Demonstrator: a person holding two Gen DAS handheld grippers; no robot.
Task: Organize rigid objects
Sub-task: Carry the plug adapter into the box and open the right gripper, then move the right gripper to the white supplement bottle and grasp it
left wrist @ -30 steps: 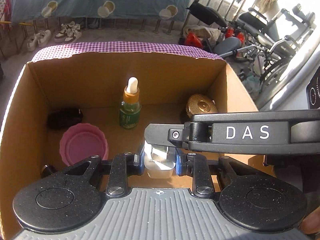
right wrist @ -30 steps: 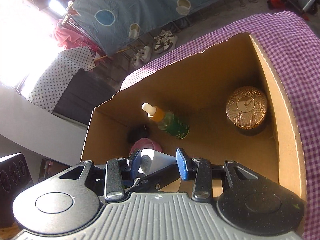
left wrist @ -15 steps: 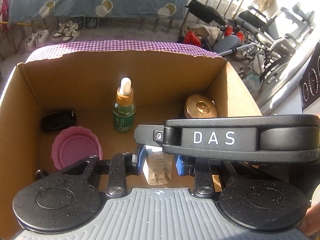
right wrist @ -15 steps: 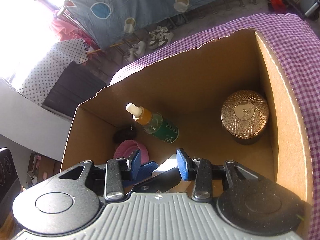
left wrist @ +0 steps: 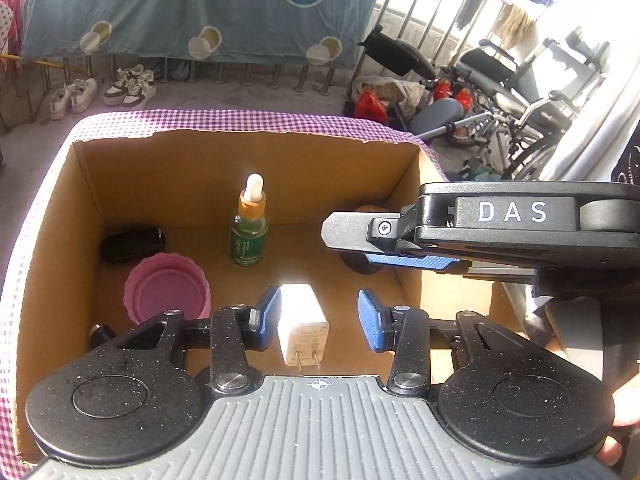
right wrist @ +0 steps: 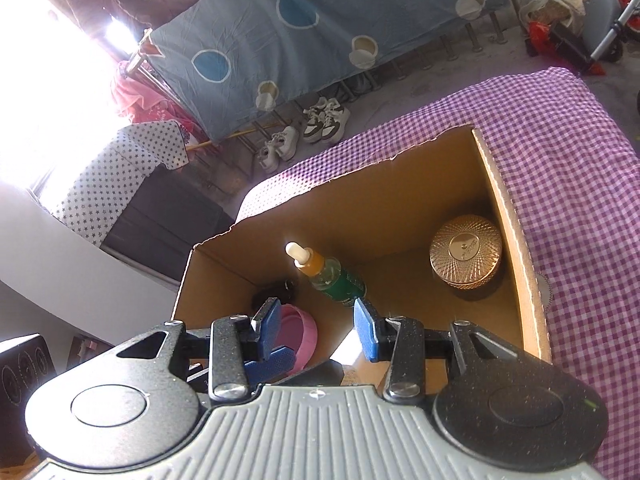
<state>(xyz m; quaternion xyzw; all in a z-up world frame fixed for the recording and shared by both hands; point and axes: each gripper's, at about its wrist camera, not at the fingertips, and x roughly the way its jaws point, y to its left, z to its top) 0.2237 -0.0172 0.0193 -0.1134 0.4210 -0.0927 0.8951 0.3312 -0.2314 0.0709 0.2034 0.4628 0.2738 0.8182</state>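
Note:
A white charger plug (left wrist: 302, 322) lies on the floor of the cardboard box (left wrist: 248, 168), prongs toward me. My left gripper (left wrist: 319, 318) hangs over it with its jaws opening; the pads do not press on it. Also in the box are a green dropper bottle (left wrist: 248, 236), a pink lid (left wrist: 166, 294), a black object (left wrist: 132, 244) and a gold-lidded jar (right wrist: 466, 258). My right gripper (right wrist: 316, 330) stands open over the box with nothing between its pads. In the left wrist view the right gripper (left wrist: 360, 246) reaches in from the right and hides most of the jar.
The box sits on a purple checked cloth (right wrist: 560, 160). Its walls stand high around the objects. Beyond the table are shoes (left wrist: 128, 86), a hanging blue sheet (left wrist: 192, 4) and wheelchairs (left wrist: 520, 80). A small dark thing (left wrist: 98, 332) lies in the box's near left corner.
The left gripper's jaws have opened off the white charger, which now lies on the box floor. Both grippers have lifted; the right one has drawn away to the right.

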